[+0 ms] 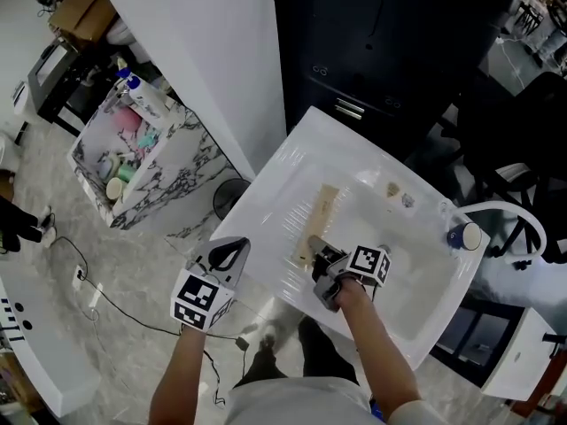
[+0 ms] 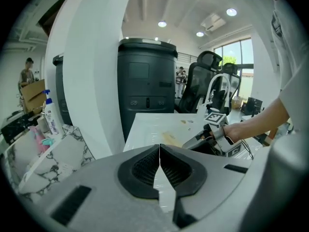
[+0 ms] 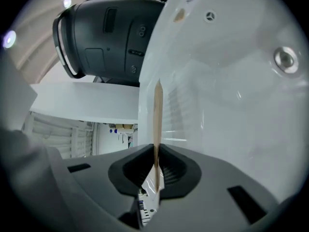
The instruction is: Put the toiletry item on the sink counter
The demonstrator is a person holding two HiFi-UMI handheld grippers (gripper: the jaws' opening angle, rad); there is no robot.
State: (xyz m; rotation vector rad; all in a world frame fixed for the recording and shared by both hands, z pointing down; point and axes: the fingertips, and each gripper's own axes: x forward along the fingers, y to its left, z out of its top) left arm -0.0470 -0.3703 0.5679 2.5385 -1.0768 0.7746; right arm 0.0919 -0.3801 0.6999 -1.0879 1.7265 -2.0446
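Note:
The toiletry item [image 1: 322,222] is a long flat tan packet that lies along the ribbed left side of the white sink [image 1: 285,177]. My right gripper [image 1: 317,264] is shut on its near end. In the right gripper view the packet [image 3: 157,120] shows edge-on, pinched between the dark pads [image 3: 155,151] and pointing out over the sink rim. My left gripper [image 1: 229,255] hangs off the sink's left edge over the floor. Its jaws [image 2: 160,151] are shut with nothing between them. From the left gripper view the right gripper [image 2: 205,138] sits at the sink basin.
A faucet [image 1: 512,218] and a blue-capped container [image 1: 462,235] stand at the sink's right end, and the drain [image 3: 285,59] lies in the basin. A marble-patterned box [image 1: 182,171] with bottles is on the floor at left. A black cabinet [image 1: 381,42] stands behind.

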